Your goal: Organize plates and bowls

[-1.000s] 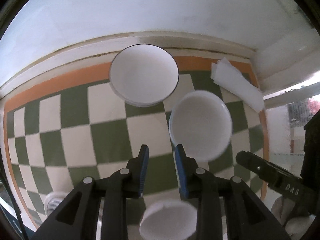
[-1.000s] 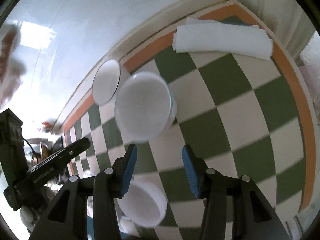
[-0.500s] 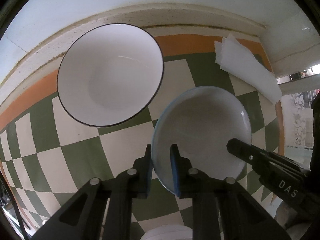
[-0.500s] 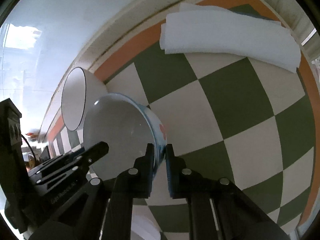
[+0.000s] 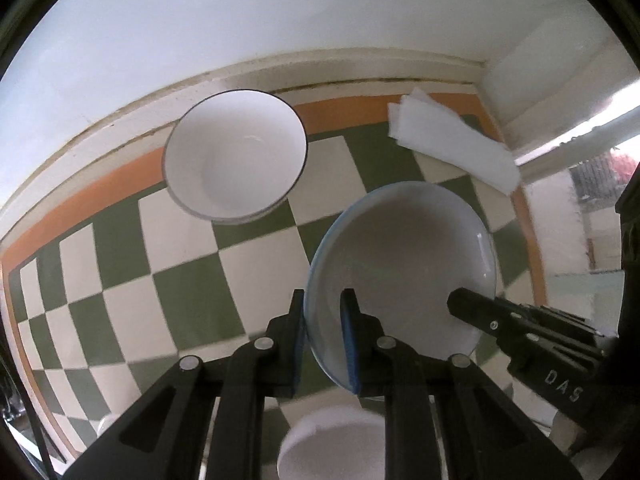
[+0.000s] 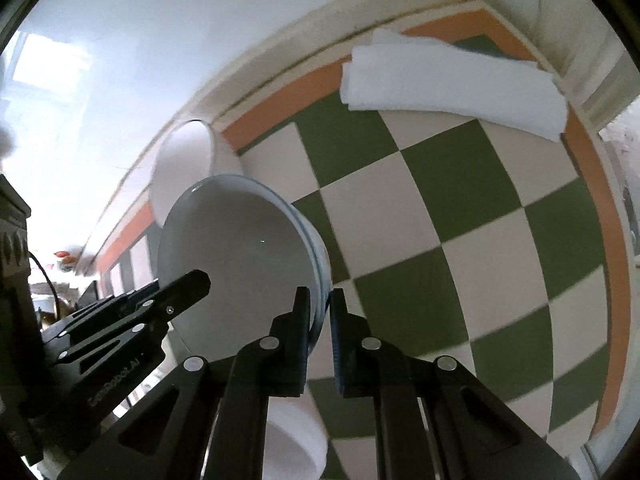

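Black right tongs (image 5: pixel 472 308) read "DAS", gripping blue-rimmed bowl (image 5: pixel 404 264)

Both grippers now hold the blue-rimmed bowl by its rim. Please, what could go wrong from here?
1. The left gripper and right gripper each pinch only the thin rim of the blue-rimmed bowl; it could slip or tilt if the hands move unevenly.
2. The black-rimmed bowl sits close behind; the bowls could knock together.
3. A white bowl below could be struck.

My left black plastic two-finger gripper (image 5: pixel 322 334) had blue pads and round silver screws along its linkage arms. My right black gripper (image 6: pixel 319 322) matched it, its side stamped with pale letters reading DAS.
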`<state>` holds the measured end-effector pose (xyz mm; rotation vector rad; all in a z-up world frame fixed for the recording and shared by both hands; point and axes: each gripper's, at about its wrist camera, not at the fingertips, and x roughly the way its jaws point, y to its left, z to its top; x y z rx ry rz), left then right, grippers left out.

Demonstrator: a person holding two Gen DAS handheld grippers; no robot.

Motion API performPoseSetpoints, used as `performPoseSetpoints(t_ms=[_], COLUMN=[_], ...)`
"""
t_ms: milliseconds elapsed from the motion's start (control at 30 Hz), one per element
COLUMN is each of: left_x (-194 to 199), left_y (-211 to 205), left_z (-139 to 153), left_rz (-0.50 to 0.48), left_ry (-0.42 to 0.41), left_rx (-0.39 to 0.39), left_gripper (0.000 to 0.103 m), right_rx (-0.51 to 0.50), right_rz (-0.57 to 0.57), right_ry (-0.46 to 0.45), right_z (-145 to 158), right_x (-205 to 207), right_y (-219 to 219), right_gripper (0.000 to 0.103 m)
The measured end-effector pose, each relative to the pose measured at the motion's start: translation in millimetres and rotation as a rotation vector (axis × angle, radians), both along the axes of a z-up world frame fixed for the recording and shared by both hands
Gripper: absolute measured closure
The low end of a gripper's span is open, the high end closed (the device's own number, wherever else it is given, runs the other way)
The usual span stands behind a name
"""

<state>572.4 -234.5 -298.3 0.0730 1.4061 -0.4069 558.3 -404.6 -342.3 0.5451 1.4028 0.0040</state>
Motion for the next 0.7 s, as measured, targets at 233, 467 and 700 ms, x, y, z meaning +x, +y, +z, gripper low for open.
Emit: performPoseSetpoints(t_ms=[233,467,700], left_x=[-48.6,-95.9,-119.4], left_y=[26.7,51.7,61.2], left_z=[33.7,29.3,2.0], left_rz=[-0.034,-0.03,-0.032], left_ry=[-0.002,0.053,0.11], left_rx=[-0.031,-0.026,0.004], left_gripper=[0.088,0.088,0.088], right_rx=[0.003,0.022,0.031], right_rz=[0.019,0.044,0.051], right_ry=[-0.046,-0.017,0.041], right_z=[44.0,45.7,23.1], right_x=[-51.0,-106.5,-133.7], right_y=[21.2,44.3,57.5], right_gripper=[0.091,0.091,0.091])
